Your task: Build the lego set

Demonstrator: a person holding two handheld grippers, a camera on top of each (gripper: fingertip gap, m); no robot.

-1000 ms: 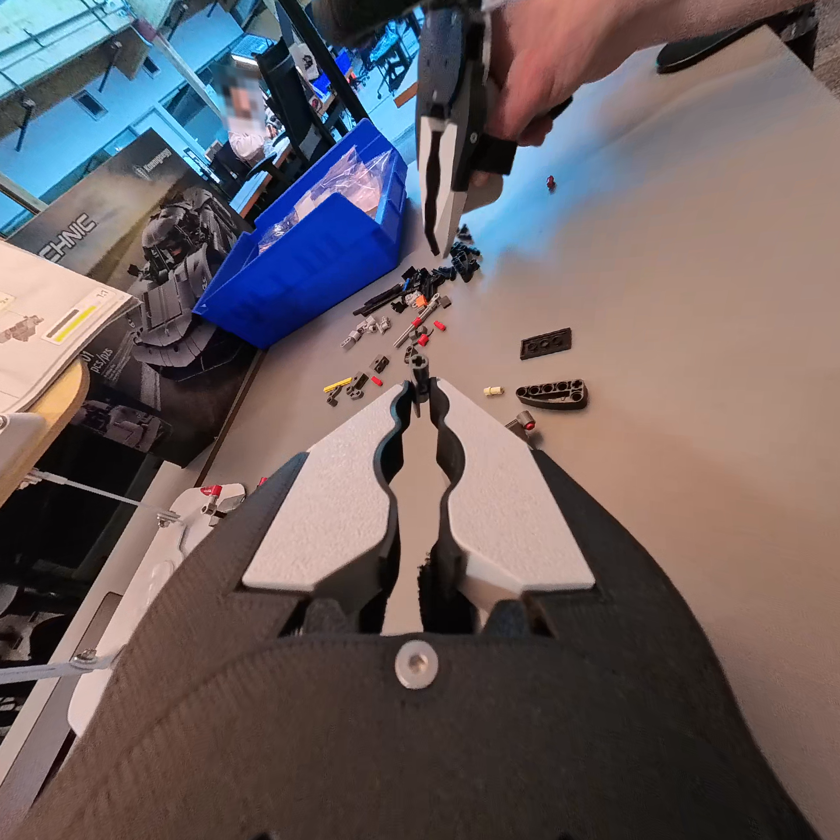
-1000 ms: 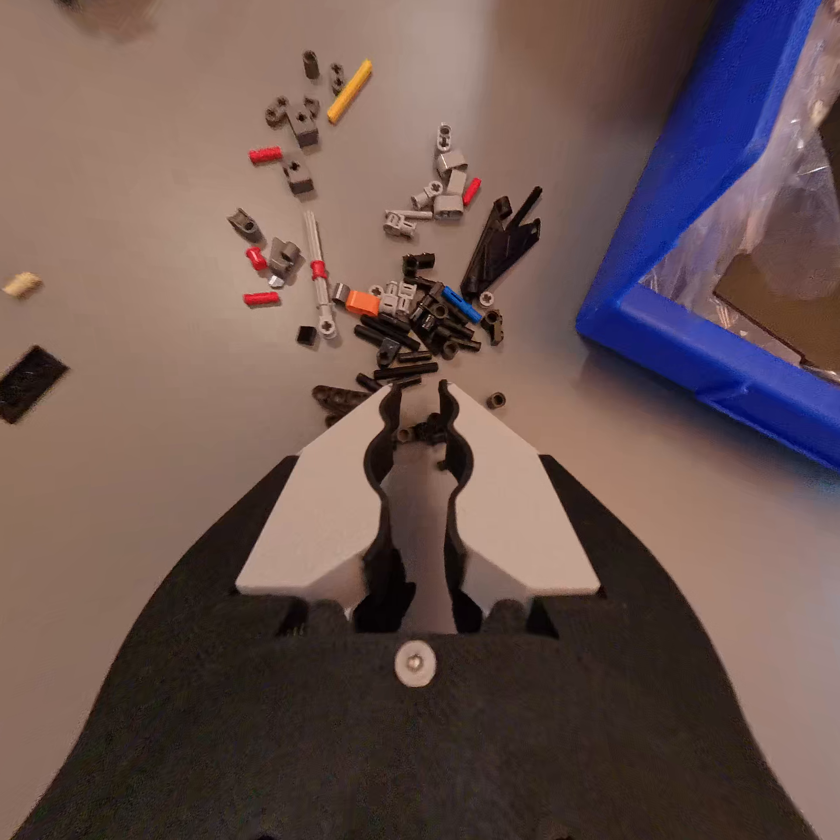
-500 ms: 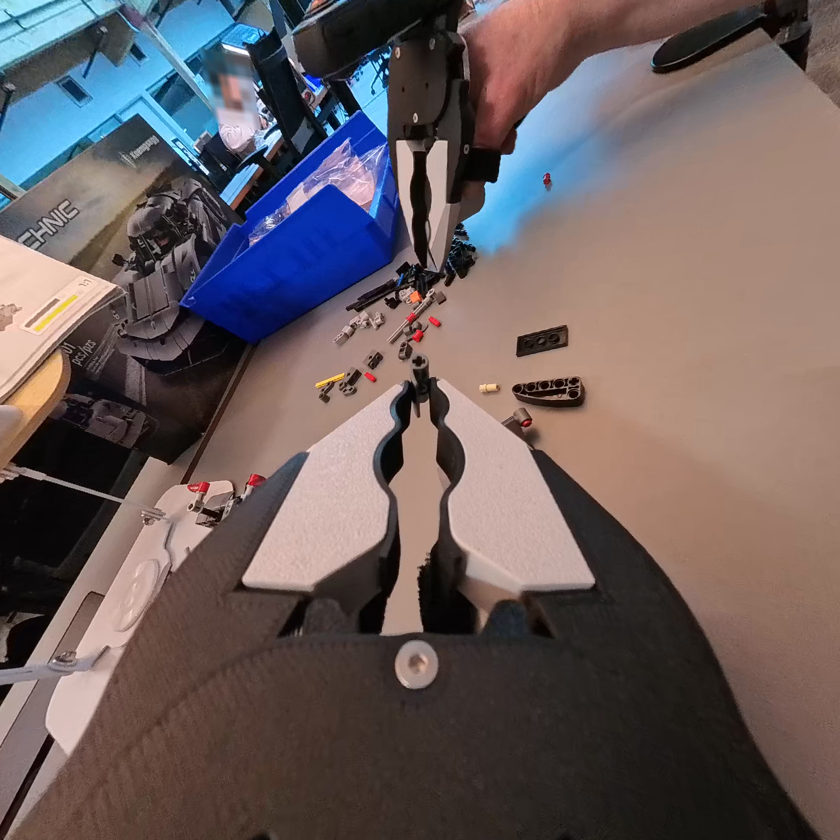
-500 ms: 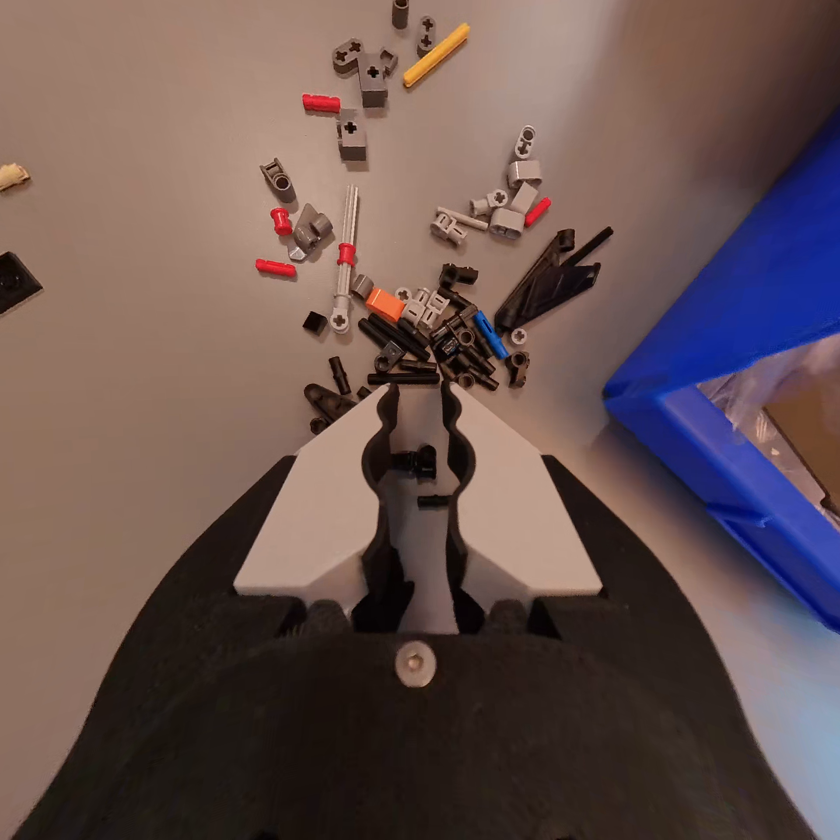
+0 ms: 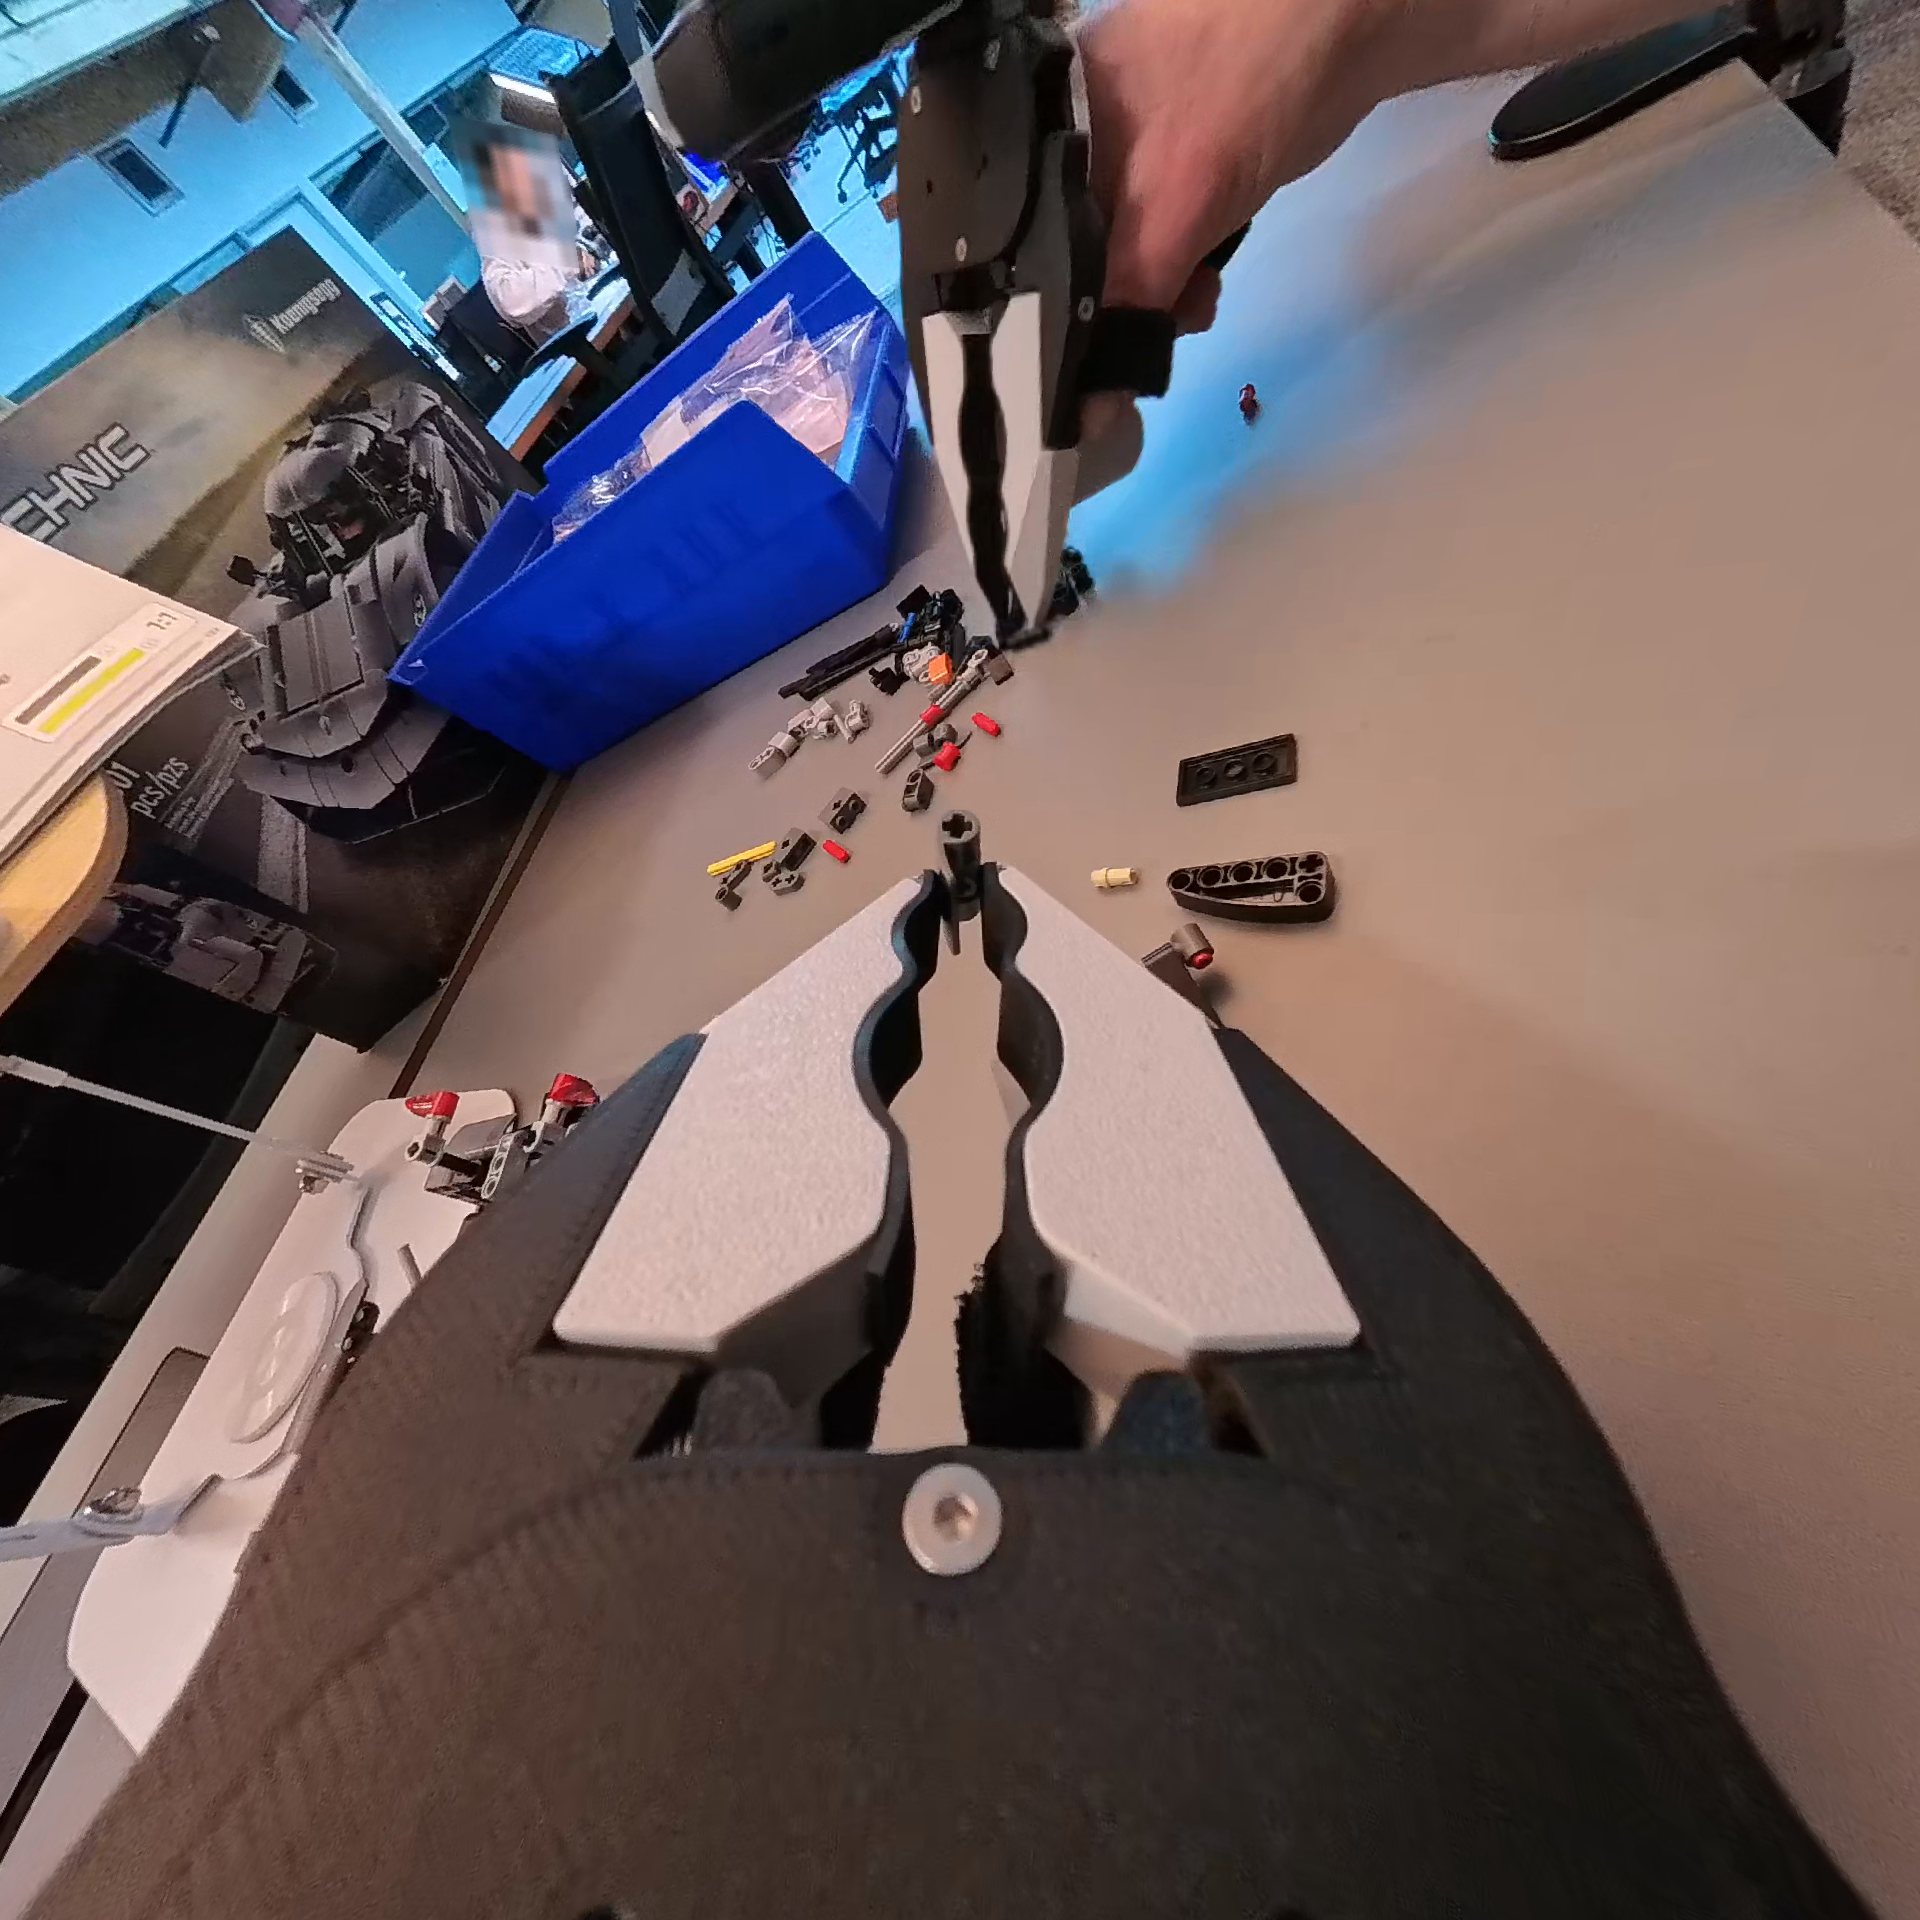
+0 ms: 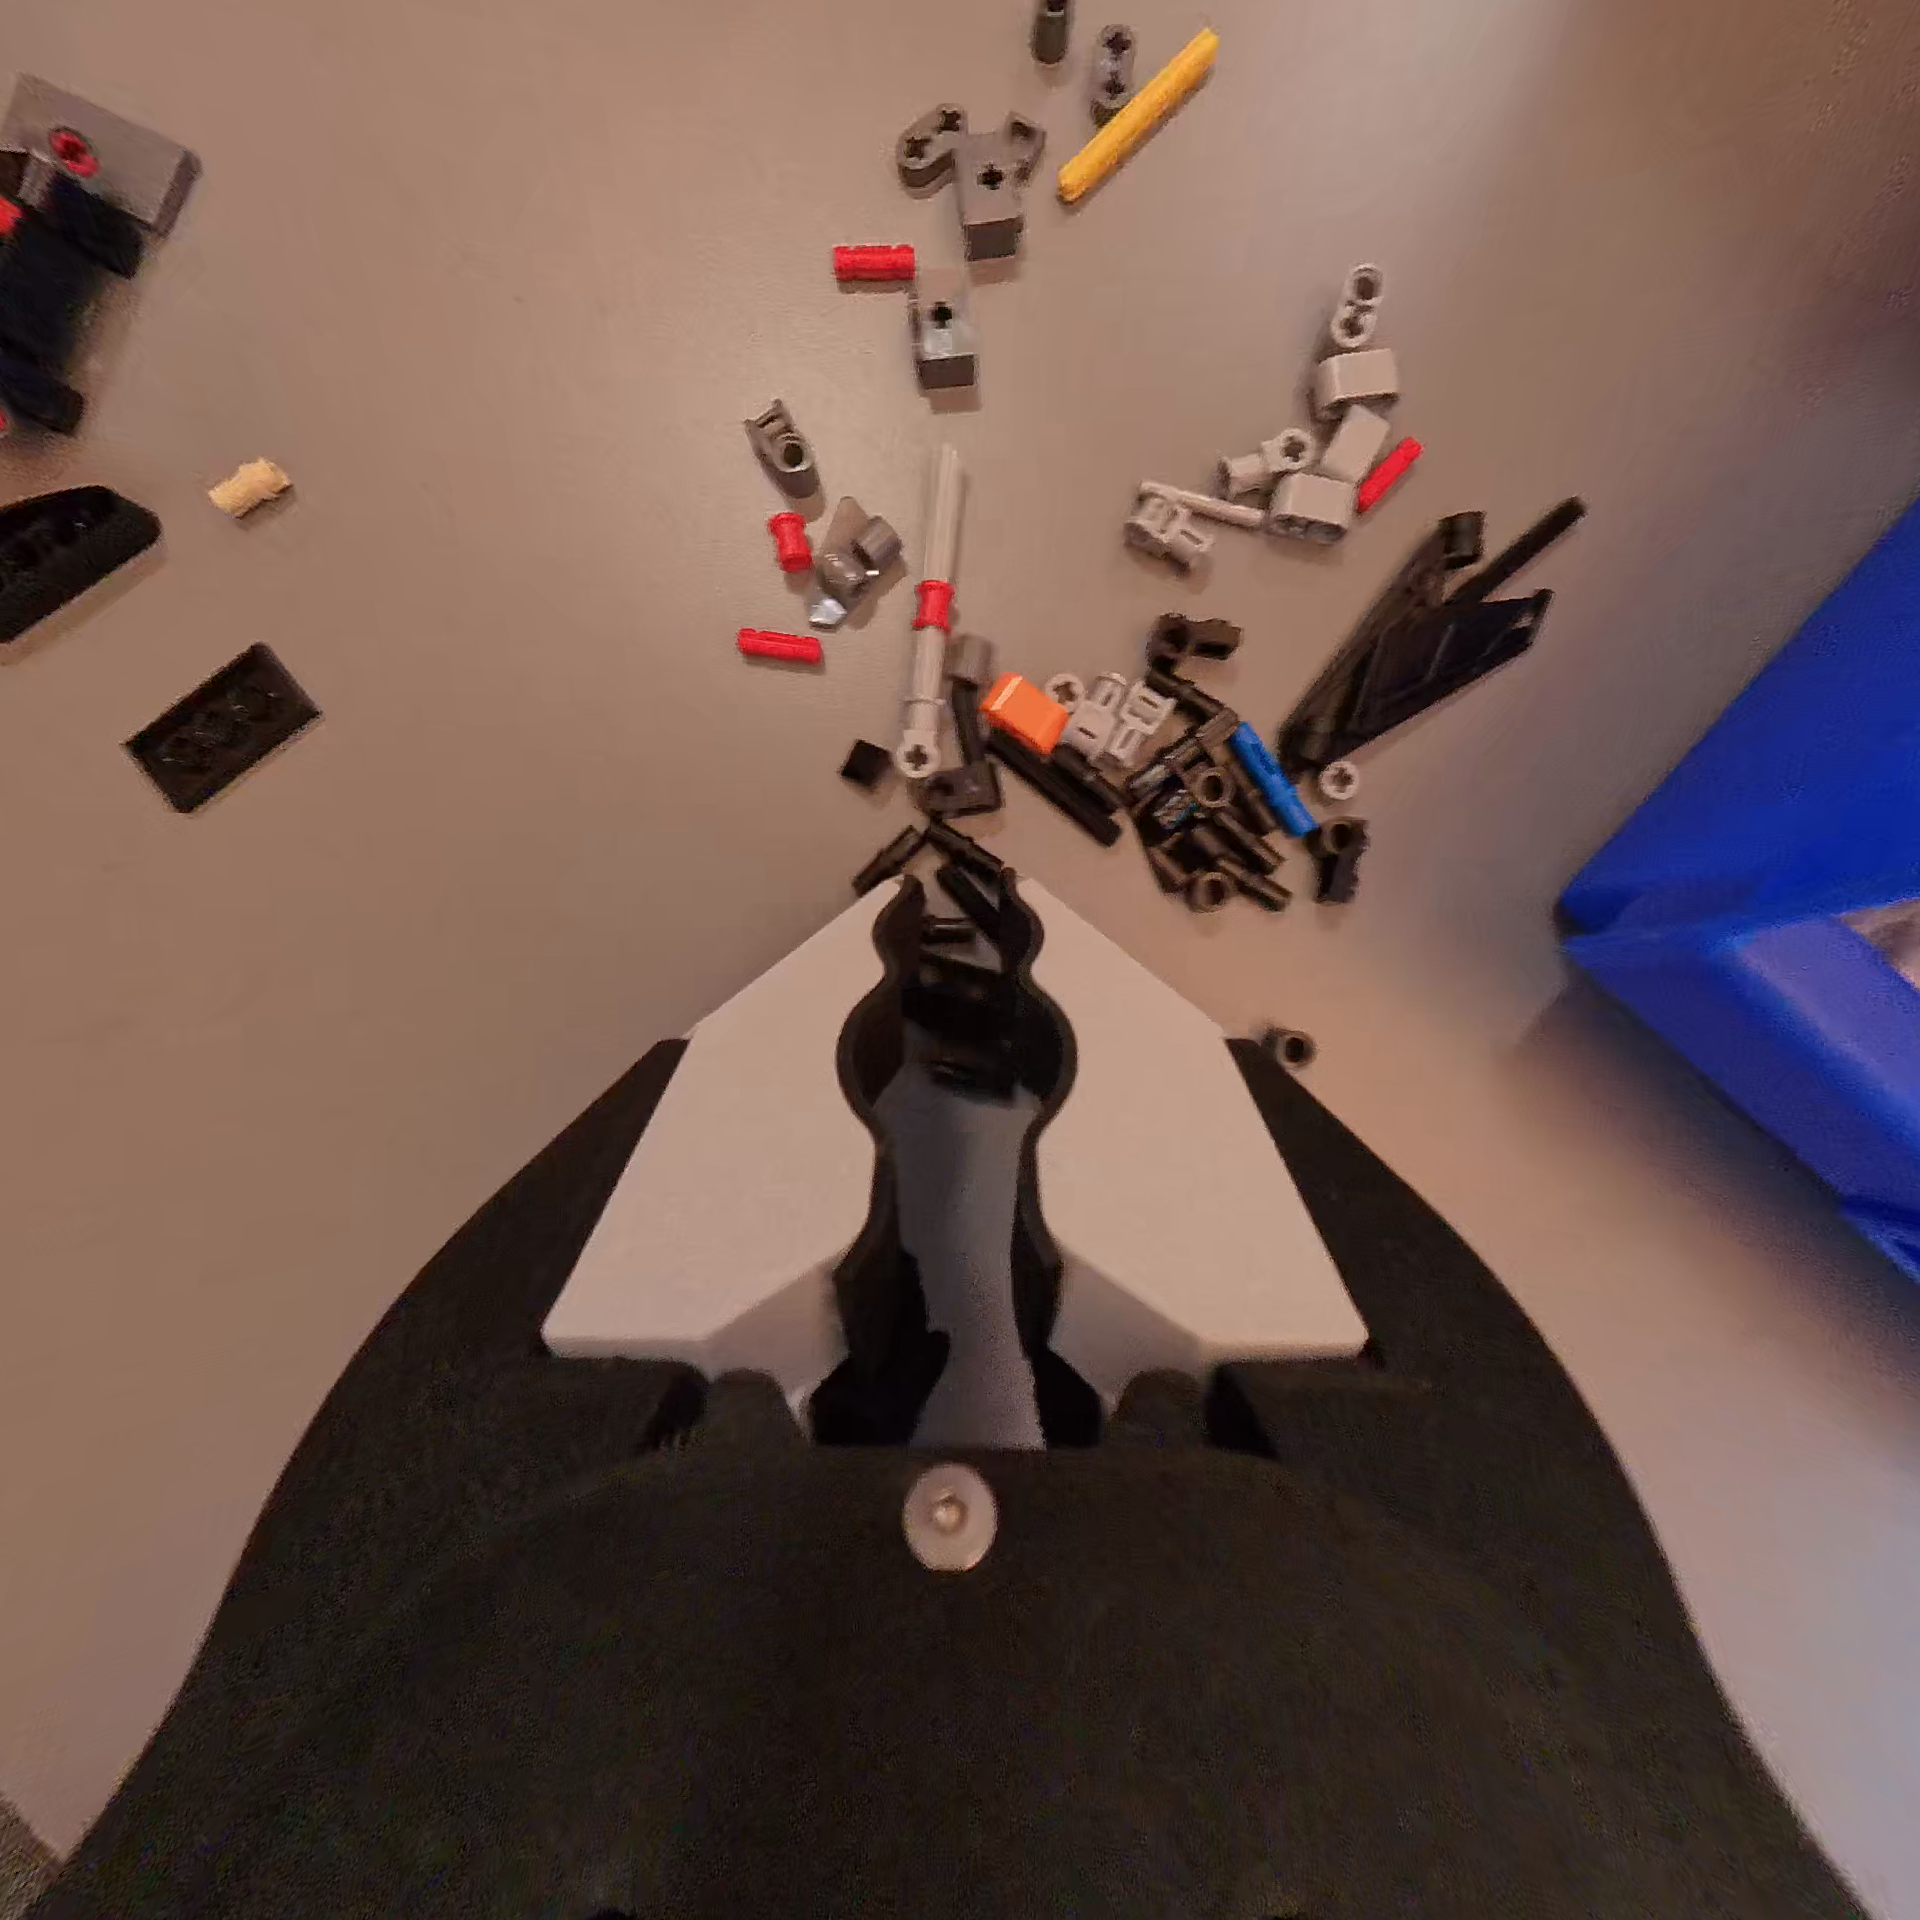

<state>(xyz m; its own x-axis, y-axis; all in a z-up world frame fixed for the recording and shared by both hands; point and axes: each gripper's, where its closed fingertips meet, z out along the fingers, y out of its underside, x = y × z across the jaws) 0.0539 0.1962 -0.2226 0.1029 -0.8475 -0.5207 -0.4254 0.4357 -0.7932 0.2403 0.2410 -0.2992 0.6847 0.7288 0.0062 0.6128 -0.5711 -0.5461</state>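
Build looks early, judging by what's on the table (image 5: 1558, 1039): nearly all pcs are loose, scattered just in front of the blue bin (image 5: 665, 592), and only a couple of small sub-assys show. One is a grey/black cluster with red pins (image 5: 488, 1143) on a white plate nearer the camera than the bin; another is a grey block with a red pin (image 6: 99, 171), far across the scatter from the bin in the right wrist view. So most of the set is left to do, incl. whatever sits in the clear bags inside the bin. Left gripper (image 5: 961, 899) is held low over the table, well short of the bin, jaws pinched on a black axle-type connector (image 5: 958, 847) that sticks out past the tips, cross-shaped end facing out. Right gripper (image 6: 956, 904) is down at the pile (image 6: 1143, 769) beside the bin's front corner, tips in among black pins (image 6: 961, 935); jaws stand narrowly apart w/ several black bits between them, but blur means can't tell if one is actually clamped. Pcs themselves: small Technic-style, mostly black and grey, w/ red pins, a yellow axle (image 6: 1138, 114), an orange bit (image 6: 1023, 712), a blue pin (image 6: 1273, 779), a long grey axle w/ red bush (image 6: 930, 613), a black angular panel (image 6: 1423, 644) nearest the bin. Farther from the bin: black flat plate (image 5: 1236, 769), black curved beam (image 5: 1252, 888), tan pin (image 5: 1117, 878). Probably next: seat a pin into the held connector.
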